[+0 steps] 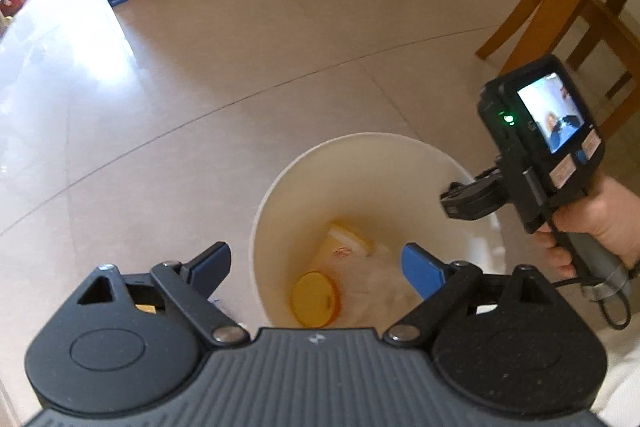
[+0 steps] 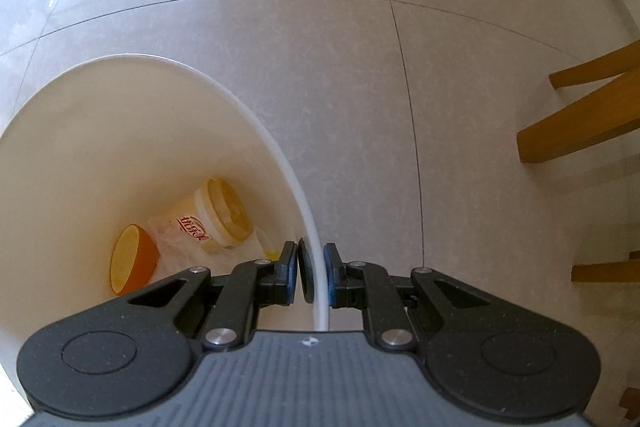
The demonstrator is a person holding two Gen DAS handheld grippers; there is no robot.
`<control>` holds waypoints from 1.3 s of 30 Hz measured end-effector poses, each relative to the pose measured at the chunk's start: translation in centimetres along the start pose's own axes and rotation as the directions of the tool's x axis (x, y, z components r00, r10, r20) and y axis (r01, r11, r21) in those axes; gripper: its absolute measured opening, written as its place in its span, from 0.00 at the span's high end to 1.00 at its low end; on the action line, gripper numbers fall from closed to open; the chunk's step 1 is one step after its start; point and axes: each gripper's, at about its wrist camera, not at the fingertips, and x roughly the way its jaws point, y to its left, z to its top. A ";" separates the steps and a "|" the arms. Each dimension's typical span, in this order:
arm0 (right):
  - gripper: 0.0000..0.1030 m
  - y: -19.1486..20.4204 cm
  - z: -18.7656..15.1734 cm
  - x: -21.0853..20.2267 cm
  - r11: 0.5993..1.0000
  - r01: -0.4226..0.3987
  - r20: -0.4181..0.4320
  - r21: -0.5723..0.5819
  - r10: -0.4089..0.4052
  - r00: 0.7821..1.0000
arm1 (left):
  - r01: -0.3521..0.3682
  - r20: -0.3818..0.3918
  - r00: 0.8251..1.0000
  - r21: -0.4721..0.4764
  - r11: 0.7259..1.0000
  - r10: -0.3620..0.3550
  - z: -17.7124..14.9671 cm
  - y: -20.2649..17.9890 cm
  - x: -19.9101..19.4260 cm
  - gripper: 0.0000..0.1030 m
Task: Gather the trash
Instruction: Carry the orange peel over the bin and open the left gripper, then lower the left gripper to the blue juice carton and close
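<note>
While the right gripper pinches the white bucket's rim, the left gripper hangs spread wide above its mouth; inside lie an orange lid, a cup and crumpled plastic; beyond, tiled floor and chair legs.

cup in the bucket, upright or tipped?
Tipped: the cup lies on its side at the bottom of the bucket, lid facing sideways.

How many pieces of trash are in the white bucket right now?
3 visible: an orange lid at the bottom, a lidded cup on its side beside it, and a clear plastic bag under the cup. More may be hidden.
</note>
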 end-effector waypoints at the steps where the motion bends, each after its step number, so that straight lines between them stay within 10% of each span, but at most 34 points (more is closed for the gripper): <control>1: 0.85 0.0 -0.1 -0.1 1.000 -0.004 0.001 -0.004 0.004 1.000 | -0.017 -0.004 1.000 0.002 1.000 0.017 0.0 0.0 -0.2 0.11; 25: 0.88 -1.6 0.4 -1.0 0.995 -0.090 -0.021 0.054 0.091 0.996 | -0.190 -0.078 0.982 -0.312 0.931 0.175 -13.1 11.1 7.1 0.10; 39: 0.88 -0.2 0.0 -0.8 0.999 -0.038 -0.058 -0.001 0.038 0.998 | -0.168 -0.119 0.984 -0.423 0.890 0.129 -19.9 10.9 13.5 0.10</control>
